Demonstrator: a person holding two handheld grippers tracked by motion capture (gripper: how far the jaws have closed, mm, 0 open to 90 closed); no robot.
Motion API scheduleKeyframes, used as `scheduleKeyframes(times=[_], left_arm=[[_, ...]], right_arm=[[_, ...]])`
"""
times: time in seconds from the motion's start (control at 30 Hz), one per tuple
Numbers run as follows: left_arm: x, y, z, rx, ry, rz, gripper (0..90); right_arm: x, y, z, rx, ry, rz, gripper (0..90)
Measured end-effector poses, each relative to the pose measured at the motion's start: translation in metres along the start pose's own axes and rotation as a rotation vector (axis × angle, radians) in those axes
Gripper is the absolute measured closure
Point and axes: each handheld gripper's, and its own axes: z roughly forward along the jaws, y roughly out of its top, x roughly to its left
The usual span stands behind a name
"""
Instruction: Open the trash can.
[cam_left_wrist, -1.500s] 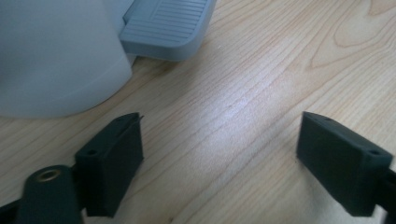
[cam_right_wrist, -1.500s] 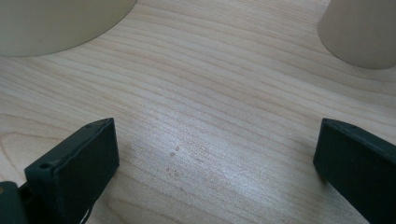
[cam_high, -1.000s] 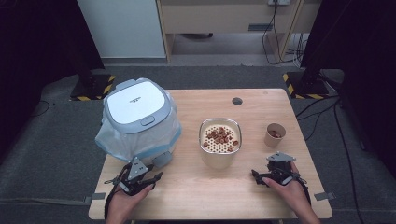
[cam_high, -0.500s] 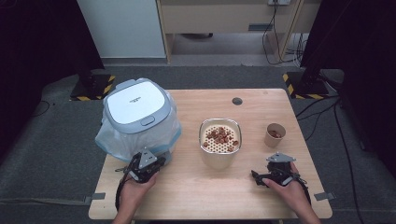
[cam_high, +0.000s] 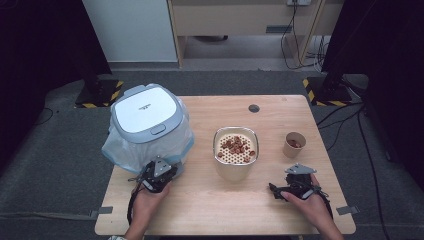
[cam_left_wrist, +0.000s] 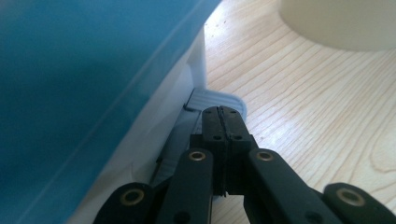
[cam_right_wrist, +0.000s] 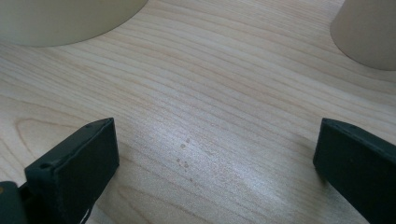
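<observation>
- Pressing together at the foot of the bin, the left tongs (cam_left_wrist: 223, 122) have just been closing; in the left gripper view their two black pads meet face to face, with at most a thin edge of plastic film in the seam, too fine to tell.
- Seen from the high view, the left tongs (cam_high: 167, 167) sit at the near right corner of the lidded bin (cam_high: 145, 116), right against its bag.
- That bin stands on the left part of the wooden table (cam_high: 200, 205), its white-grey lid down, and a pale blue plastic bag (cam_high: 117, 152) bulges out around its lower half.
- Under the tips in the left gripper view lies a ridged grey foot or pedal (cam_left_wrist: 219, 99) of the bin, flat on the table.
- Right tongs (cam_high: 274, 189) rest near the table's front right, spread wide, with bare wood between the pads (cam_right_wrist: 74, 163).
- A cream pot (cam_high: 235, 159) with a perforated insert holding brown pieces stands mid-table, well apart from both tongs.
- A small paper cup (cam_high: 294, 144) stands to the right of it, beyond the right hand (cam_high: 310, 202).
</observation>
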Motion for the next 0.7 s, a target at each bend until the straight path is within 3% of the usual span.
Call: scheduleKeyframes(times=[0.47,0.7], left_arm=[[-0.01,0.0,0.004,0.027,0.065,0.085,89.8],[-0.01,-0.002,0.006,0.033,0.065,0.075,89.8]], right_arm=[[0.001,0.0,-0.001,0.002,0.003,0.002,0.7],[0.001,0.0,-0.001,0.002,0.003,0.002,0.6]])
